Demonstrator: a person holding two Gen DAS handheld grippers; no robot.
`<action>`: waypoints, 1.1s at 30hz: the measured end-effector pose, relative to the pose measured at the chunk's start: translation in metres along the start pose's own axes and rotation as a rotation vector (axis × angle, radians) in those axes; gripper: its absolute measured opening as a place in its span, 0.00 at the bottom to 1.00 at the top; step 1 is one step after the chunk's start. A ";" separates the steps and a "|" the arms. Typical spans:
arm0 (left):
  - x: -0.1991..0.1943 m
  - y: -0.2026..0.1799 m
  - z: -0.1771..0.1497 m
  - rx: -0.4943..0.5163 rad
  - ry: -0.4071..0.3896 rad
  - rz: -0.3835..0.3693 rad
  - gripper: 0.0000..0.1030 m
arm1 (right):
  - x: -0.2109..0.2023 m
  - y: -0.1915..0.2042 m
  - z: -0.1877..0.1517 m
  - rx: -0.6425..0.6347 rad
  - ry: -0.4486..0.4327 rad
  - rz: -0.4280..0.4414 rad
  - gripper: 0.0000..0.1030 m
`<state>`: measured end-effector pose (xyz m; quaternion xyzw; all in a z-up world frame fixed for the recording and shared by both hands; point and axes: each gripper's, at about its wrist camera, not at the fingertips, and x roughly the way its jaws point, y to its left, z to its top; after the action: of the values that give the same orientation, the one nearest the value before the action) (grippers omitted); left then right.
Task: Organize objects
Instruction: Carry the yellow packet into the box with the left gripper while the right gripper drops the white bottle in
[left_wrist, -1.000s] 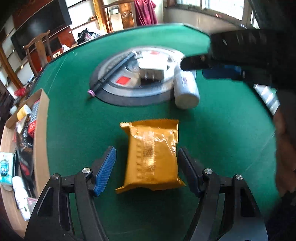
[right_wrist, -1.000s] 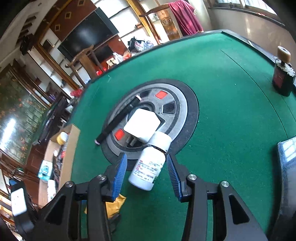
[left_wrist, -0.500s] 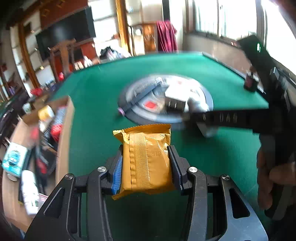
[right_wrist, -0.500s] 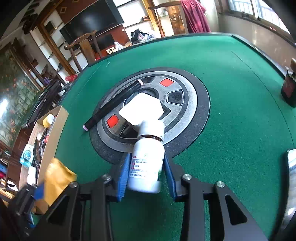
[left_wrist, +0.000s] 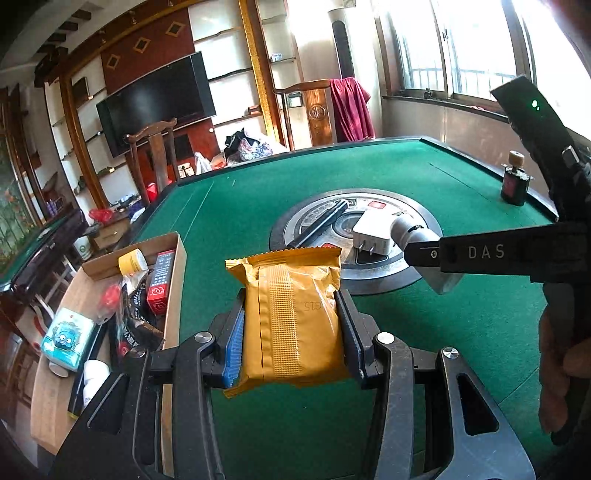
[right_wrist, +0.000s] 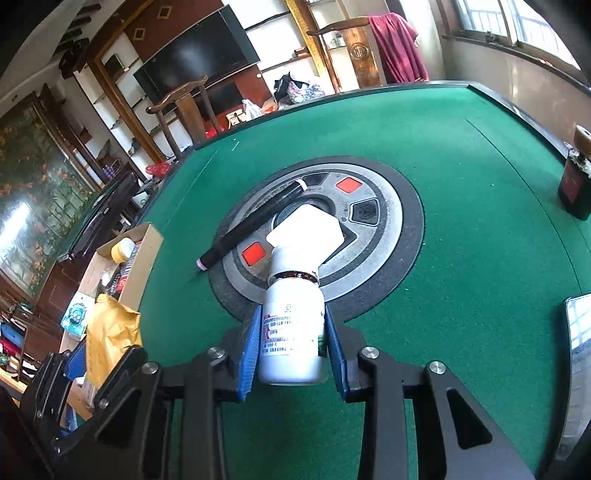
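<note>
Between the left gripper (left_wrist: 291, 328) fingers: yellow snack pouch (left_wrist: 291, 314), clamped on both sides and lifted clear of the green surface (left_wrist: 461, 325), just beside the cardboard box (left_wrist: 173, 280) at the surface's left edge. Right gripper (right_wrist: 291, 341) fingers are closed tight on the white pill bottle (right_wrist: 293, 328), lying on its side; it looks to be resting on the felt at the rim of the round centre console (right_wrist: 376, 236), though contact underneath is hard to tell.

Progress, as I read it: box already holds a mix of stuff (yellow-capped container, red carton, blue packet, dark wrapper), so sorting is partway. Both current items are gripped, neither is in the box yet. Still loose on the console: black marker (right_wrist: 255, 223) and white charger (right_wrist: 306, 229). Dark bottle with cork stopper (left_wrist: 513, 184) sits at the far right edge, well apart; whether it belongs in the box I can't say.

Versus a second ago: left fingers were spread wide either side of the pouch, which lay flat on the felt; now pinched and raised, view tipped up toward the room. Right fingers stood apart around the bottle, which lay skewed; now closed on it, bottle lined up along the fingers. Marker and charger unmoved.
</note>
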<state>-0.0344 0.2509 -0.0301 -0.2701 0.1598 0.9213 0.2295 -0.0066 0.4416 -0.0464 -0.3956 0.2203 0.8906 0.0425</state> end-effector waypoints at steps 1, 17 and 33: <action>0.000 0.000 0.000 0.001 0.000 0.001 0.44 | -0.001 0.001 0.000 0.000 -0.002 0.004 0.33; -0.004 0.002 0.001 -0.005 -0.021 0.017 0.44 | -0.007 0.015 -0.002 -0.029 -0.027 0.039 0.33; -0.044 0.118 -0.021 -0.254 -0.054 0.135 0.44 | -0.002 0.136 -0.024 -0.228 -0.018 0.173 0.33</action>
<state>-0.0527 0.1280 -0.0013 -0.2607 0.0536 0.9544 0.1353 -0.0231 0.3094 -0.0106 -0.3696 0.1506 0.9136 -0.0776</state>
